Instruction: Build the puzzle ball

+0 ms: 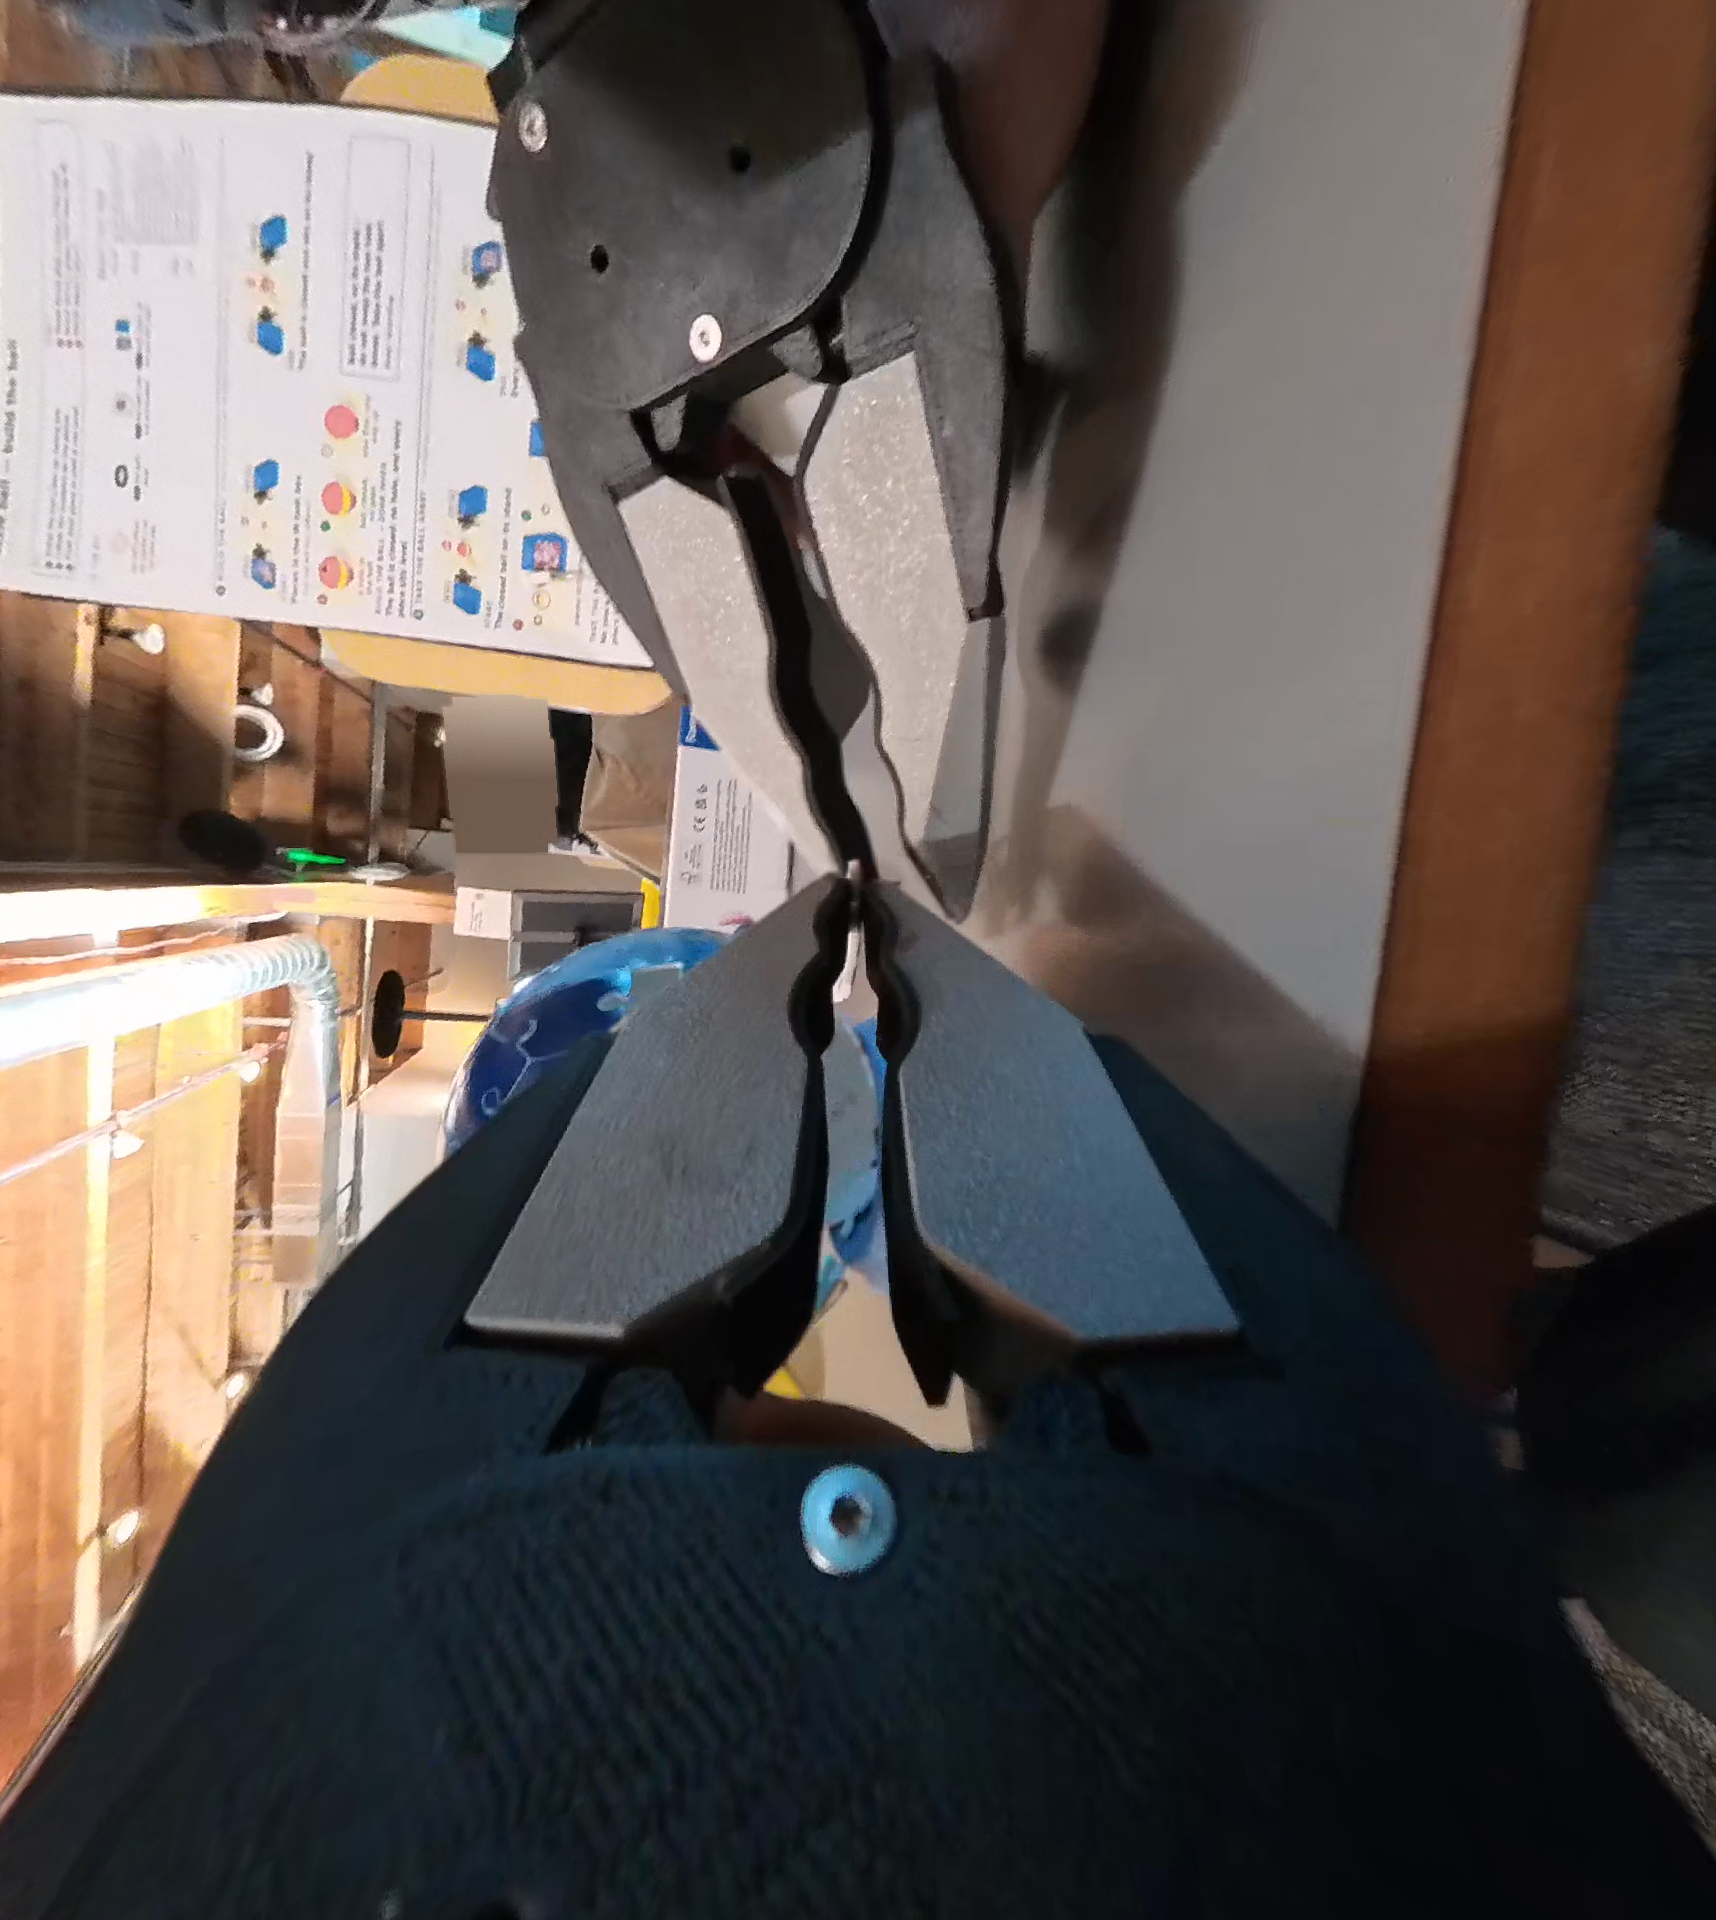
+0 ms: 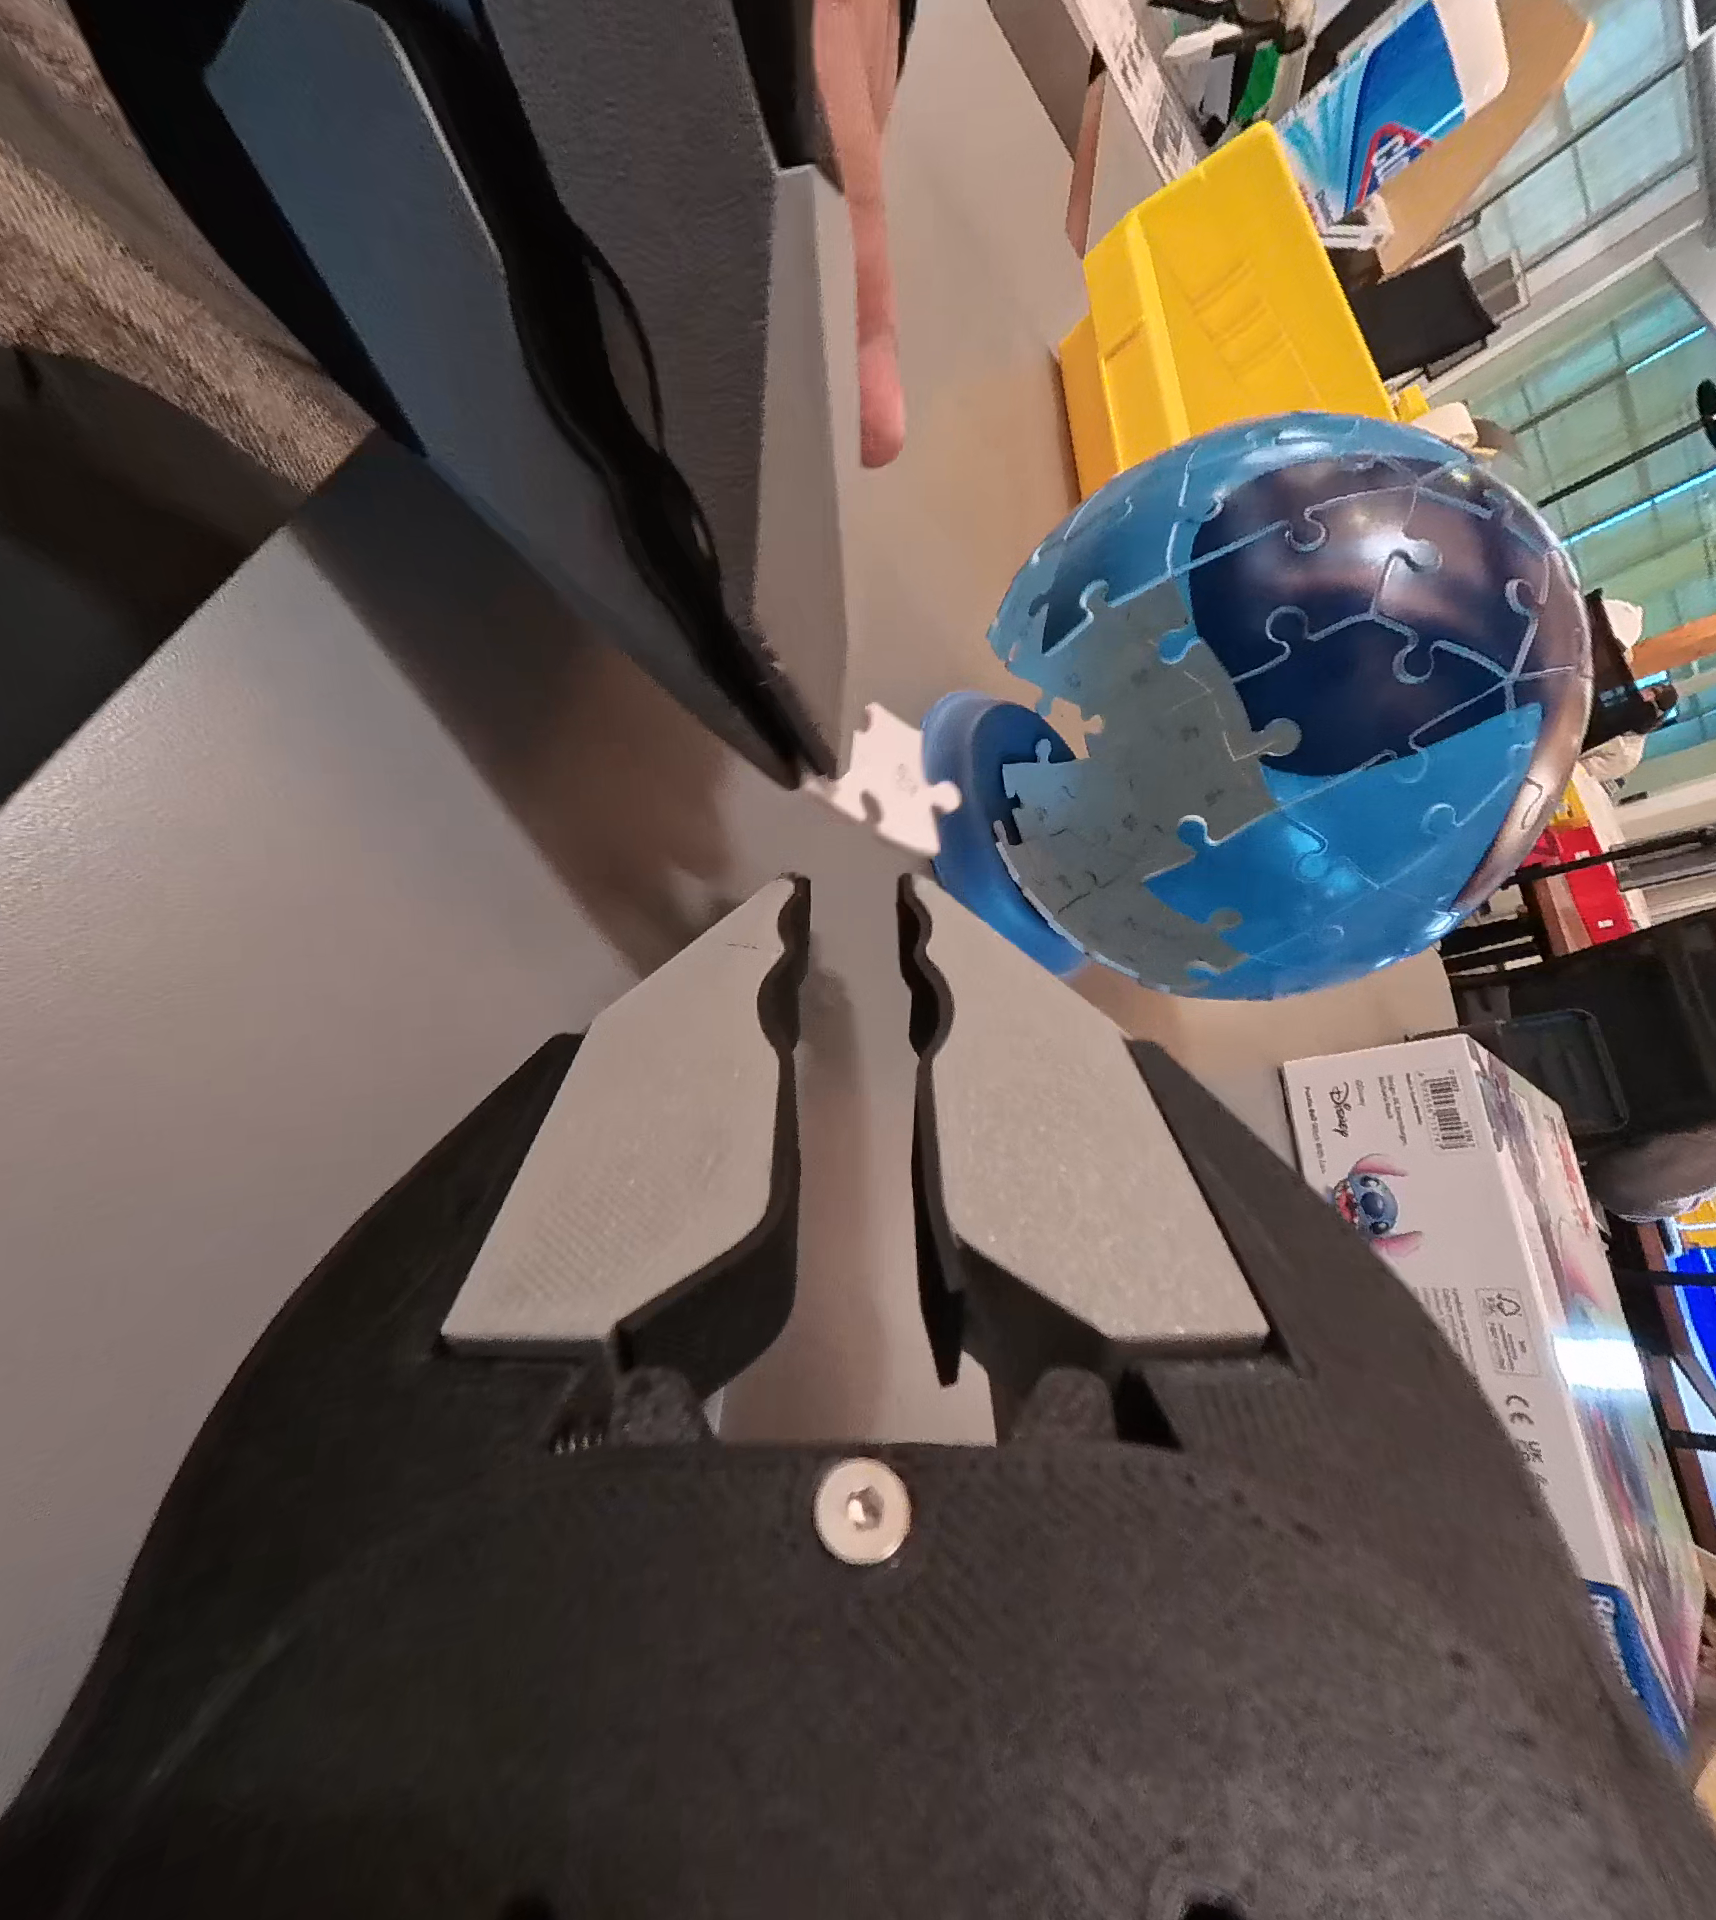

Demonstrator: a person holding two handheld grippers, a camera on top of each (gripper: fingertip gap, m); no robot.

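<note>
My left gripper [image 1: 849, 904] is shut on a small white puzzle piece [image 1: 849, 961], pinched at the fingertips. In the right wrist view it [image 2: 804, 767] comes in from the upper left, and the piece [image 2: 885, 781] sticks out toward the ball. The blue puzzle ball [image 2: 1353, 665] sits on a blue stand [image 2: 979, 831]. It has an opening facing the piece, where grey piece backs [image 2: 1134, 790] show. In the left wrist view the ball [image 1: 553, 1029] is mostly hidden behind my finger. My right gripper [image 2: 852, 888] is open and empty, just below the piece, tip to tip with the left [image 1: 901, 862].
The table [image 1: 1280, 499] is pale with a wooden edge [image 1: 1519, 623]. An instruction sheet [image 1: 241, 353] stands behind, with a white puzzle box [image 2: 1477, 1278] and a yellow bin [image 2: 1218, 301] near the ball. A person's finger [image 2: 880, 343] reaches over the table. The grippers are tip to tip, or close to it.
</note>
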